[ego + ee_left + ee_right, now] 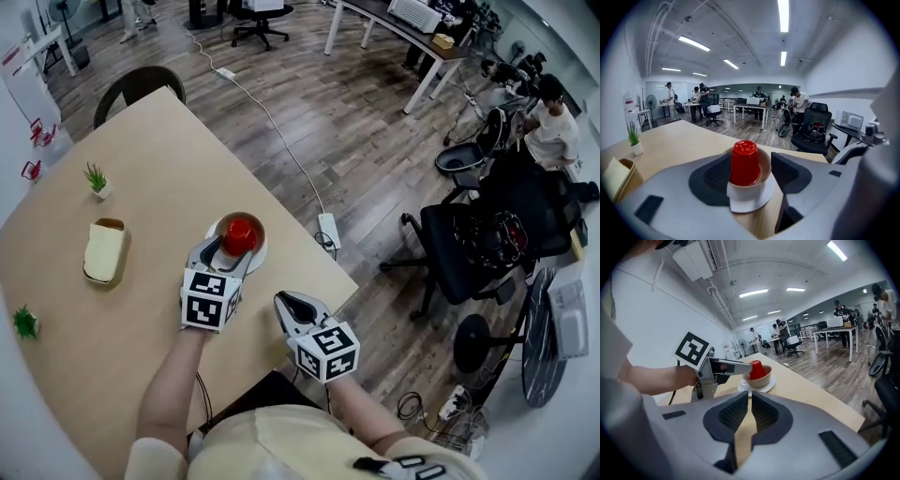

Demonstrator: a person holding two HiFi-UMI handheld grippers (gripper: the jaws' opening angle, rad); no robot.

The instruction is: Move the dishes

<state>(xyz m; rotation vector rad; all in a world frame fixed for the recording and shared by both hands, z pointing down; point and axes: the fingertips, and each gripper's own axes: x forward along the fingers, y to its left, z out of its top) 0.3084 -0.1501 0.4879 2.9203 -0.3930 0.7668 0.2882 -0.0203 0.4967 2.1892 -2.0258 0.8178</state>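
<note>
At the table's [141,187] right edge, the red cup [744,161] is sitting upside down in a bowl [765,165] on a white saucer [749,200]. The left gripper [225,251] is hovering at the stack's six o'clock, its jaws spread wide either side of the cup and not visibly pressing. The right gripper [750,405] is idling at four o'clock, its jaws clenched on nothing. The grasp seems to be just starting. Next, the left jaws need to close squarely so the stack stays level.

Left gripper [223,259] hides the white saucer's [262,248] near rim; the bench [150,169] runs off the head view's left edge
</note>
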